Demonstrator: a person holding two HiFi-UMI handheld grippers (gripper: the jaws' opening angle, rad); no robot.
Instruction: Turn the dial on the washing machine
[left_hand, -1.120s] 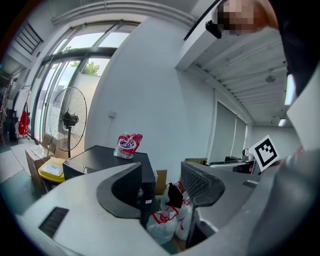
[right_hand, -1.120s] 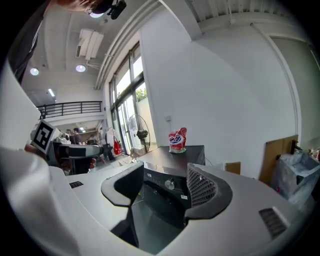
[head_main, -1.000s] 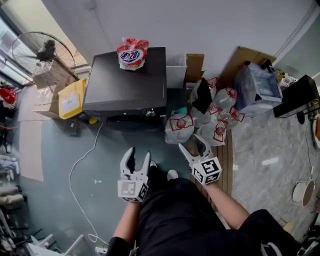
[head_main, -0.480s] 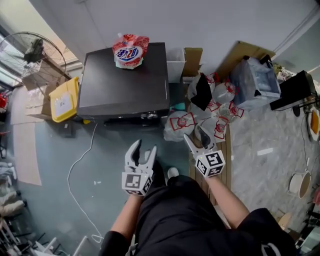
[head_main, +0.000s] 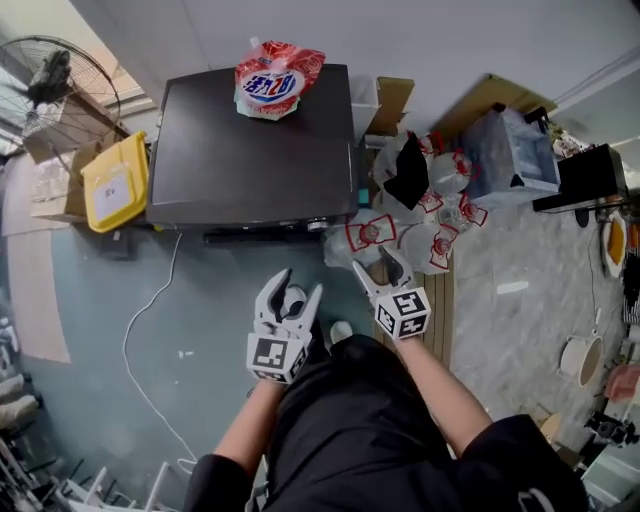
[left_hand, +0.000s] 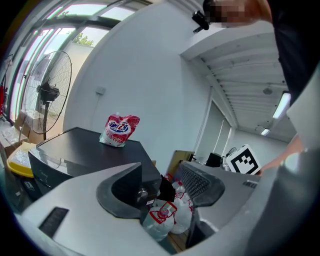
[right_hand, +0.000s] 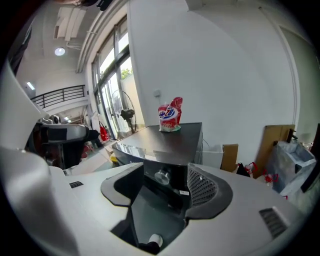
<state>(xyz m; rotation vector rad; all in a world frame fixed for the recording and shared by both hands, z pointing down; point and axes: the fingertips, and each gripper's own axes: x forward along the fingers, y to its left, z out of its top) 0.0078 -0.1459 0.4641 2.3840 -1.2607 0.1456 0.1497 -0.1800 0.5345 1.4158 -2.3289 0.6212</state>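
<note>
Closest in the head view, the person's black clothing fills the bottom edge, and both bare forearms reach forward from it. The left gripper hangs over the grey-green floor. Its own view shows the jaws spread wide with nothing between them. Through that gap only clear plastic bottles with red labels show, standing some way beyond. Just to its right, the right gripper is equally wide open and holds nothing. Its own view looks between the parted jaws straight at the front of the washing machine. The silver dial sits on the machine's dark front panel, towards its right end. It appears in the gap between the jaws but well apart from them, untouched. A white cable trails across the floor from the machine's left front corner. The heap of bottles lies to the right of the machine, near the right gripper. A yellow bin stands against the machine's left side, and a pedestal fan stands beyond it. On the far edge of the flat black lid a red-and-white detergent pouch stands near the white wall. An open cardboard box sits by the machine's back right corner.
</note>
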